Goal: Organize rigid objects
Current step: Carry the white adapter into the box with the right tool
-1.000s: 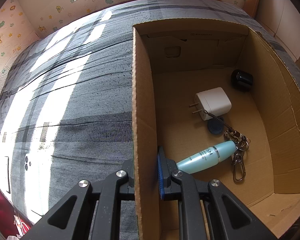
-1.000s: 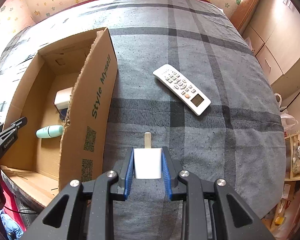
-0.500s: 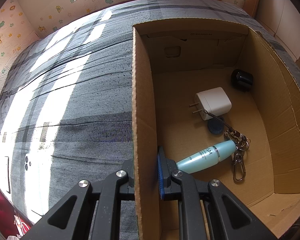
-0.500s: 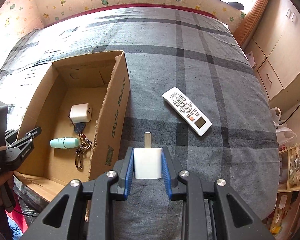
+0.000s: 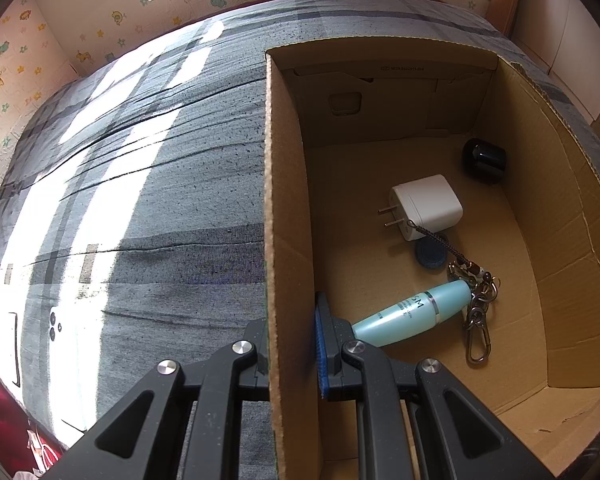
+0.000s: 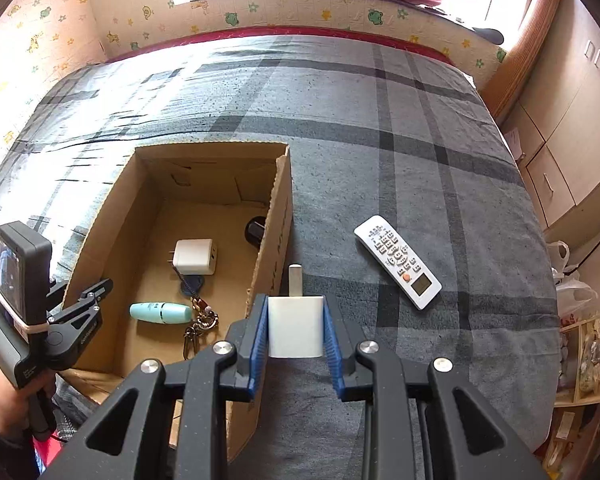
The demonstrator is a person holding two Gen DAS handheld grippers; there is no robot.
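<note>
While the left gripper is clenched on the cardboard box's left wall, the right gripper grasps a white plug adapter above the grey plaid bed, just right of the box. Inside lie a white charger, a teal bottle, a keychain and a black cap. Further right on the bed rests a white remote.

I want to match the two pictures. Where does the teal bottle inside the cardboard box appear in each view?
Left wrist view: the teal bottle lies at lower centre-right, on the box floor beside the keychain.
Right wrist view: the teal bottle lies at lower left, inside the box.
Shared landmark: the white charger in the box.
</note>
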